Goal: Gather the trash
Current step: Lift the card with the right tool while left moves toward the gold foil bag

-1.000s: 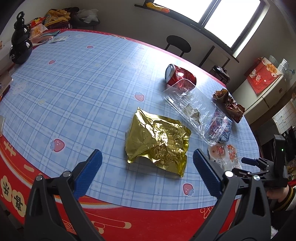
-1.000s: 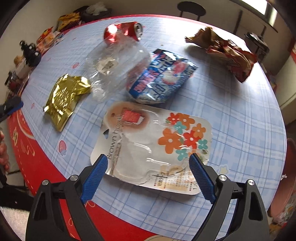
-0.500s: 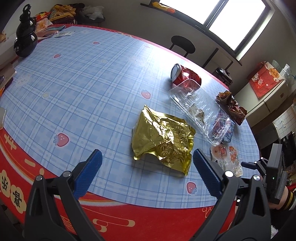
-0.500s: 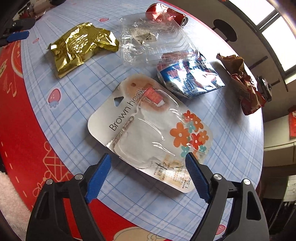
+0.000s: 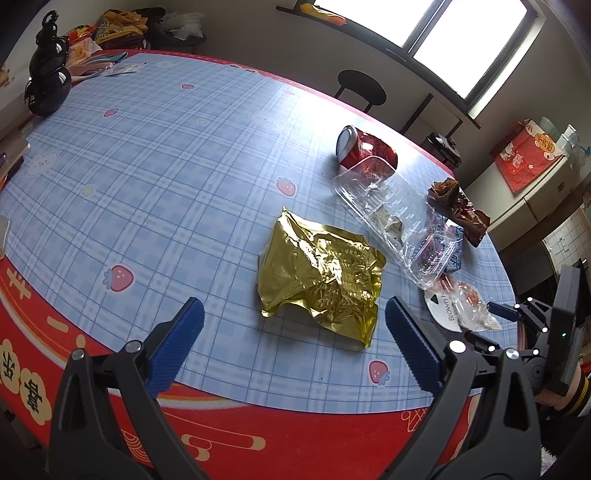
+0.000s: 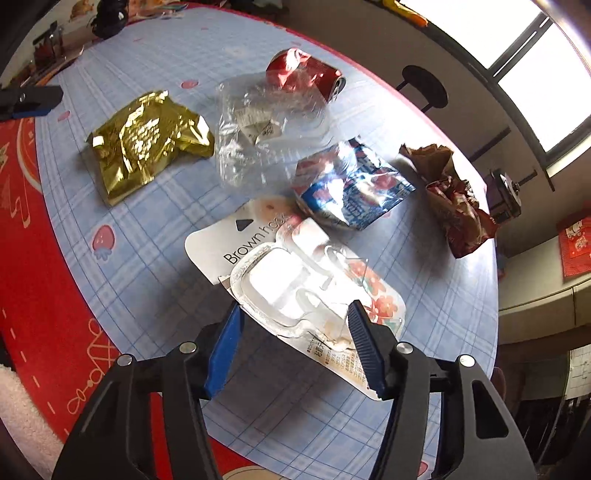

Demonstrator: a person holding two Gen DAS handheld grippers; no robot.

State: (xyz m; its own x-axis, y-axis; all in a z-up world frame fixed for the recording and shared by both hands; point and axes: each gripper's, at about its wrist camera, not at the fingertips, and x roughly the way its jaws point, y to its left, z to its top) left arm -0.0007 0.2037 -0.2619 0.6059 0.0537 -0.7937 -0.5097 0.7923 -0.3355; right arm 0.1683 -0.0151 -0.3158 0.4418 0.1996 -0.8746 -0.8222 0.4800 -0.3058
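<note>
Trash lies on a round table with a blue checked cloth (image 5: 147,166). A crumpled gold foil bag (image 5: 319,275) lies ahead of my left gripper (image 5: 291,343), which is open and empty near the table's front edge. My right gripper (image 6: 295,332) has its jaws on either side of a "Brown hook" blister pack (image 6: 295,284), whose near edge is lifted; it also shows in the left wrist view (image 5: 458,306). Beyond lie a clear plastic clamshell (image 6: 266,125), a crushed red can (image 6: 306,74), a blue snack wrapper (image 6: 351,188) and a brown wrapper (image 6: 454,199).
A black gourd-shaped bottle (image 5: 48,77) and a pile of snack bags (image 5: 110,29) stand at the table's far left. A black stool (image 5: 360,88) stands beyond the table under the window. The cloth's red border (image 5: 258,435) marks the near edge.
My right gripper has moved down onto the blister pack and its jaws have narrowed around it, lifting its near edge. The left gripper has drifted back slightly and stays open.
</note>
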